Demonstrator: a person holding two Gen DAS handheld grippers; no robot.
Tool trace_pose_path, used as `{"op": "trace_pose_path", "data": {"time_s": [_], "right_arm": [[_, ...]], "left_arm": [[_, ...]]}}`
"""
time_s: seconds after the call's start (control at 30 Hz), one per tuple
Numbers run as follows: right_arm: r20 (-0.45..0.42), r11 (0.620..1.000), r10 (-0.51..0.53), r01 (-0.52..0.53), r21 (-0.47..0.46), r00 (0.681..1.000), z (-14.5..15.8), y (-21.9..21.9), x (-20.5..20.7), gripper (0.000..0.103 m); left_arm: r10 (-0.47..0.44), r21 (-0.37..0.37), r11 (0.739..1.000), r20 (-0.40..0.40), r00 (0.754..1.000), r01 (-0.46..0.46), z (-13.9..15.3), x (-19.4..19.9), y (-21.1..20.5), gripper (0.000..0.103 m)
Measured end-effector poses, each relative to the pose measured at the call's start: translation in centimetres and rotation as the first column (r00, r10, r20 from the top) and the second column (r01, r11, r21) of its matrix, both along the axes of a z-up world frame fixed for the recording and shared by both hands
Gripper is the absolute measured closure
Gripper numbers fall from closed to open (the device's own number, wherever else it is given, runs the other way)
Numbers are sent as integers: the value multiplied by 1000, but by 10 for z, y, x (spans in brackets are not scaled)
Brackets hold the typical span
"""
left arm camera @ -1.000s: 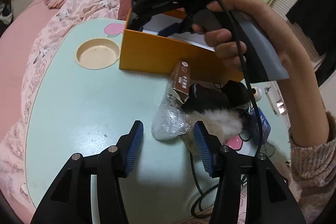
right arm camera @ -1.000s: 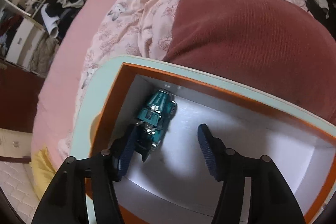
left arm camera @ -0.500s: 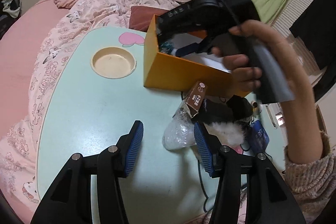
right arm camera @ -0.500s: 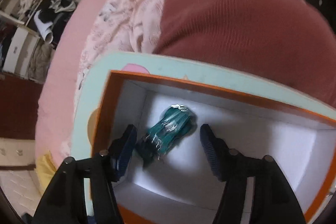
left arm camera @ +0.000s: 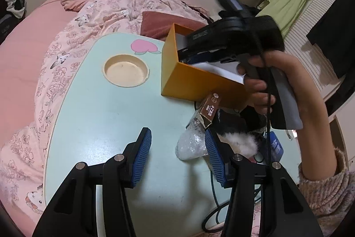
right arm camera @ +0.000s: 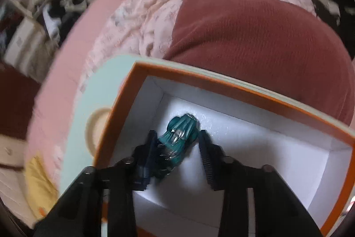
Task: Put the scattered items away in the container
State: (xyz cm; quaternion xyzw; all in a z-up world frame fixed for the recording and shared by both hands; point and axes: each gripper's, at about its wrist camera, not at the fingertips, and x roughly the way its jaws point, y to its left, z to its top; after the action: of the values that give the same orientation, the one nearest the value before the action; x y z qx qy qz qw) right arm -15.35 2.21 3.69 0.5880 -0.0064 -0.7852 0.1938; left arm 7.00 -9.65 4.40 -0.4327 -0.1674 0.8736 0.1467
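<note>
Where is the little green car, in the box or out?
In. The teal toy car lies on the white floor inside the orange box, between the right gripper fingers.

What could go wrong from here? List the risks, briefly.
1. The right tongs pinch the teal toy car inside the orange box; pulling out now may carry it out with them.
2. The left tongs hang open beside the clear bag, which lies near a cable; a grab could snag it.

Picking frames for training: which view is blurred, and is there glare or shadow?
Right wrist view: motion-blurred throughout, teal toy car smeared, glare on the white floor of the orange box. Left wrist view: sharp, strong fisheye bending, left gripper casting soft shadows on the mint table.
</note>
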Motion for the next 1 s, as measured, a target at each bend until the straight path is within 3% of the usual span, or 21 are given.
{"op": "trace_pose_path", "data": {"time_s": [0.1,0.23,0.37,0.5,0.63,0.7,0.73,0.8,0.9,1.0], "right_arm": [[-95,996,-41,33,-84,995,37,26,9,80],[-160,985,-50,21,-174,986,77,54,31,80],[-241,980,-42,-6,-196,970,107,88,77,80],[-205,972,-37,-12,-233,978,95,117,123,80],[-137,963,6,-43,-266,991,58,120,151,80],[-77,957,19,-40,-287,997,40,119,154,78],[-38,955,6,-17,-298,999,29,120,152,69],[-36,963,-31,21,-269,999,24,126,152,63],[-123,957,-34,-3,-291,992,41,140,160,57],[-240,944,-59,-24,-329,969,69,165,171,37]], "left_arm": [[8,-6,1000,-11,1000,-8,2,0,-2,52],[25,5,1000,-9,1000,-25,2,-3,-6,52],[24,27,999,-22,999,-24,7,-4,-10,52],[12,57,998,-35,999,-10,14,-10,-8,52],[-17,96,995,-42,999,21,21,-26,2,52],[-24,81,996,-30,999,26,22,-33,8,52],[-13,51,999,-15,1000,14,21,-40,12,52],[-4,10,1000,-12,1000,4,19,-46,16,52],[3,-33,999,-15,1000,-3,17,-54,17,52],[10,-25,1000,-34,999,-11,18,-58,11,52]]}}
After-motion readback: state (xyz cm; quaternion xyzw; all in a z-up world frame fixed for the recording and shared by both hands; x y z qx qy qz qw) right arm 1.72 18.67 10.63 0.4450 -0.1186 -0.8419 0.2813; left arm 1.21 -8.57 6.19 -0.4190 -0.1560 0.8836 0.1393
